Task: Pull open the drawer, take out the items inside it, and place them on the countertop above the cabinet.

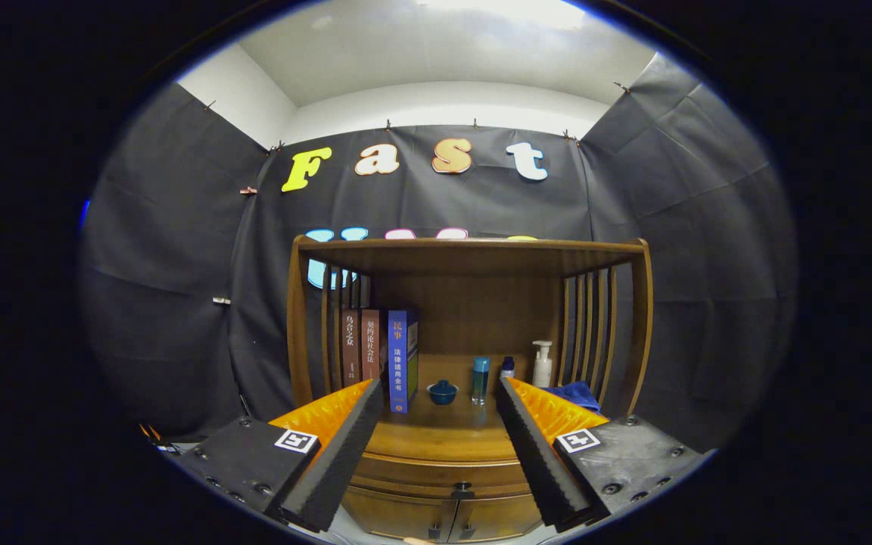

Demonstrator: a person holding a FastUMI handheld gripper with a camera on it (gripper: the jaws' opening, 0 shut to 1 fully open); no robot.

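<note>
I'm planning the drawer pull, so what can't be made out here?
- Drawer contents: gripper view, hidden behind its shut front.
- Drawer knob: too small to judge its shape.
- Blue cloth: partly hidden by a finger of the open claw.

Gripper (440, 454) camera faces the cabinet (443, 462) front, level, near.
</note>
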